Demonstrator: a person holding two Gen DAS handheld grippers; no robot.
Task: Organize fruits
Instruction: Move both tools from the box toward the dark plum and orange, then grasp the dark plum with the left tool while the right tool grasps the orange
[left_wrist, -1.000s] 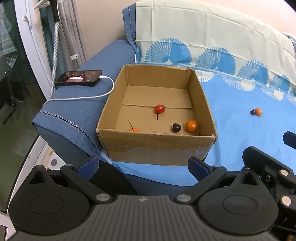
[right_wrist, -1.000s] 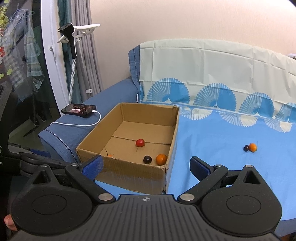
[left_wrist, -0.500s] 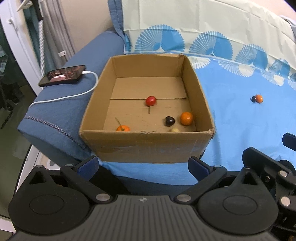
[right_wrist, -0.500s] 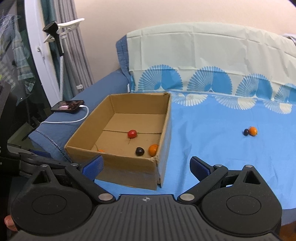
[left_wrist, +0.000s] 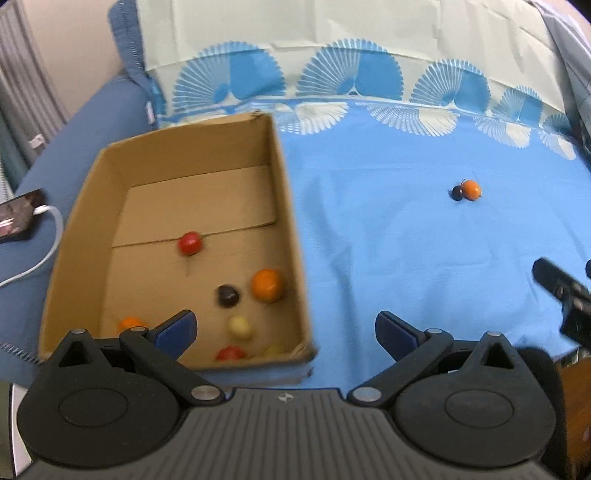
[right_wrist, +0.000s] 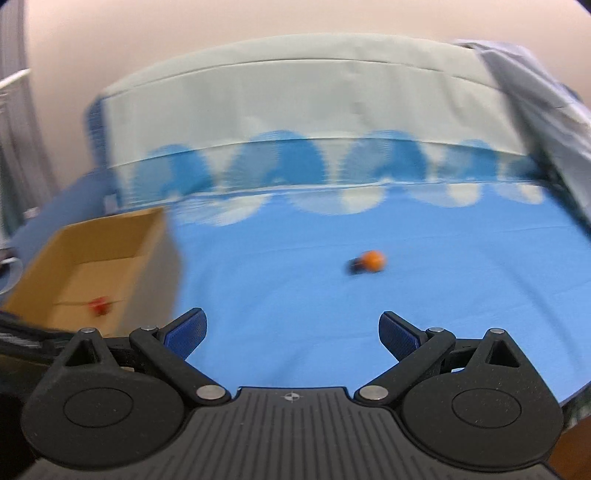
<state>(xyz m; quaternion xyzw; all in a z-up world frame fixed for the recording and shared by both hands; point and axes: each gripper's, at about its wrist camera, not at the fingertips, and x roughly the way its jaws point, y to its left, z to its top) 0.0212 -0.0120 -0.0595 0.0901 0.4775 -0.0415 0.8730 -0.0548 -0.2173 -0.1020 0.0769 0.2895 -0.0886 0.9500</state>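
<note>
At the far left of the left wrist view, a phone (left_wrist: 16, 218) with a white cable (left_wrist: 44, 240) lies on the dark blue sofa arm (left_wrist: 74, 147), just left of the cardboard box (left_wrist: 284, 206). The box is the landmark here: it sits open-topped on the blue sheet (left_wrist: 388, 258), with its left side against the sofa arm.

Inside the box, a red fruit (left_wrist: 190, 243) rests near the middle of the floor on the flap seam. Toward the box's near right corner lie a dark fruit (left_wrist: 227, 295) and, just right of it, an orange fruit (left_wrist: 267, 285). Nearer the front wall are a pale yellow fruit (left_wrist: 240, 326), a second red fruit (left_wrist: 231, 353) and, by the near left corner, a small orange fruit (left_wrist: 129, 323) partly hidden behind a gripper finger.

The left gripper (left_wrist: 284, 330) hovers over the box's near right corner, its jaws spread wide and holding nothing.

Well to the right of the box, out on the sheet, an orange fruit with a stem (left_wrist: 471, 189) touches a small dark fruit (left_wrist: 458, 192).

In the right wrist view, which is blurred, the box (right_wrist: 110, 236) is at the left edge. The right gripper (right_wrist: 291, 334) is over bare sheet to the box's right, jaws wide apart and empty, facing the loose pair of fruits, the orange one (right_wrist: 373, 260) and the dark one (right_wrist: 355, 266) beside it.
</note>
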